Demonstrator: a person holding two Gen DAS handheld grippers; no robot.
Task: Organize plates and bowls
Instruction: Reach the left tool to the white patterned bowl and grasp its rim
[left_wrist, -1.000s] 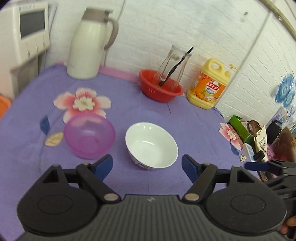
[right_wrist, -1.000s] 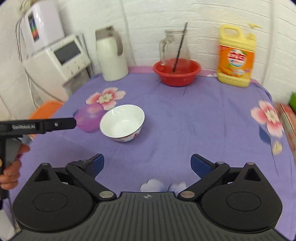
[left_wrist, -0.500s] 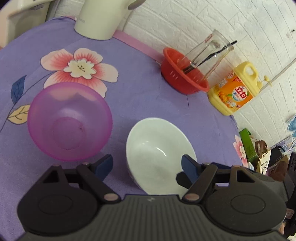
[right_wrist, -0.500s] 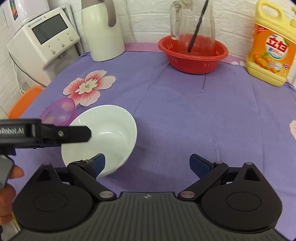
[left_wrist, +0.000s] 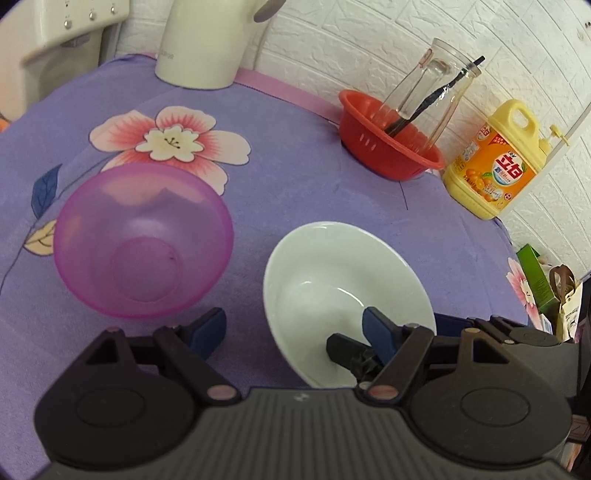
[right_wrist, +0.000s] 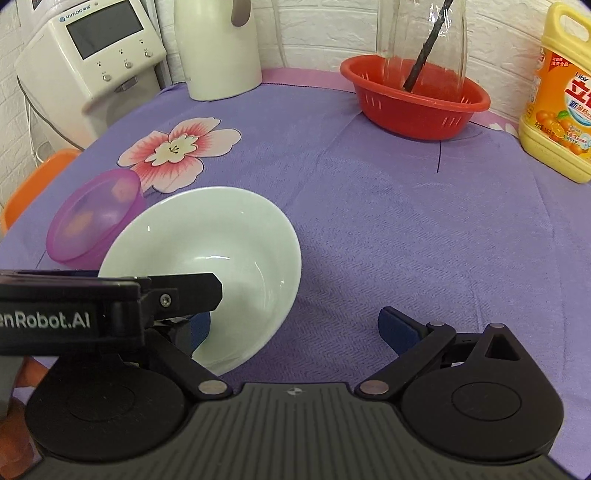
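A white ceramic bowl (left_wrist: 332, 284) sits on the purple flowered cloth, with a translucent pink plastic bowl (left_wrist: 142, 240) just to its left. My left gripper (left_wrist: 295, 328) is open; its right finger reaches over the white bowl's near rim and its left finger sits between the two bowls. In the right wrist view the white bowl (right_wrist: 221, 243) lies at the lower left with the pink bowl (right_wrist: 92, 218) behind it. My right gripper (right_wrist: 295, 325) is open; its left finger is at the bowl's near rim, partly hidden by the left gripper's arm.
A red basket (right_wrist: 413, 99) holding a glass jug with a black stick stands at the back. A yellow detergent bottle (right_wrist: 561, 96) is at the back right, a white thermos (right_wrist: 218, 48) and a white appliance (right_wrist: 92, 62) at the back left. An orange stool (right_wrist: 33, 181) is beside the table's left edge.
Both grippers have moved forward and down to the white bowl; their fingers now reach its near rim. The bowls have not moved.
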